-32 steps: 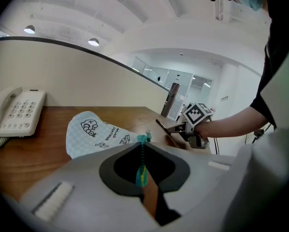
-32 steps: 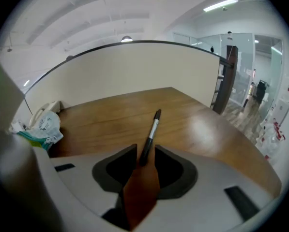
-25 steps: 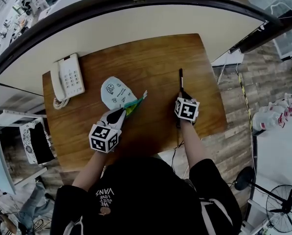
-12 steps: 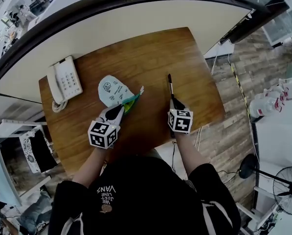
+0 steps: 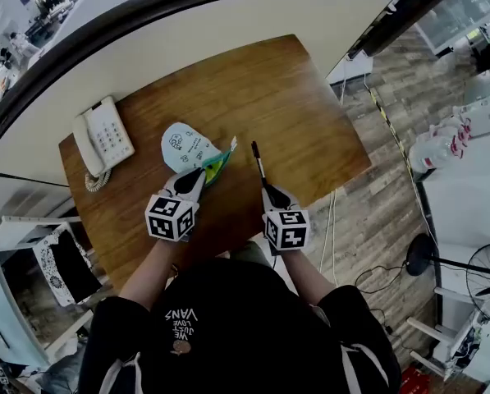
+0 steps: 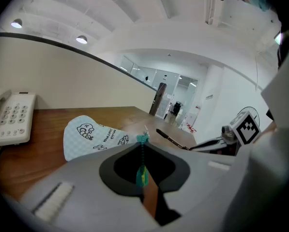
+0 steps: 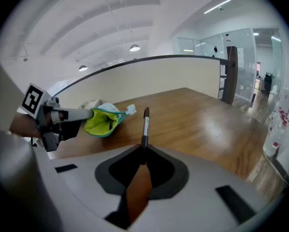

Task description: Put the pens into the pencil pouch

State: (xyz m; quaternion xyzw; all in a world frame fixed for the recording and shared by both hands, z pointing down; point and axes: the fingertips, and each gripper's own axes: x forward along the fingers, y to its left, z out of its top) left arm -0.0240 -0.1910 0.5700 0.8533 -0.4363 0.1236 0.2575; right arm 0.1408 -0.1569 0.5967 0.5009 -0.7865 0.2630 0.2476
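Note:
A pale blue pencil pouch (image 5: 184,146) with cartoon prints lies on the wooden table (image 5: 294,97). Its green-lined mouth (image 7: 101,121) gapes toward the right. My left gripper (image 5: 202,176) is shut on the pouch's teal zipper edge (image 6: 143,158) and holds it lifted. My right gripper (image 5: 267,190) is shut on the back end of a black and white pen (image 5: 258,162). The pen (image 7: 145,124) points forward, above the table, with its tip just right of the pouch mouth and a small gap between them. In the left gripper view the pen (image 6: 171,138) hangs right of the pouch (image 6: 86,135).
A white desk telephone (image 5: 103,136) with a coiled cord sits at the table's left side. A curved cream partition (image 5: 228,31) bounds the table's far edge. Bare wood lies right of the pen. The table's right edge drops to a plank floor (image 5: 376,187).
My right gripper has carried the pen leftward from the table's right half to beside the pouch mouth. The left gripper has kept its hold on the pouch edge, hardly moving.

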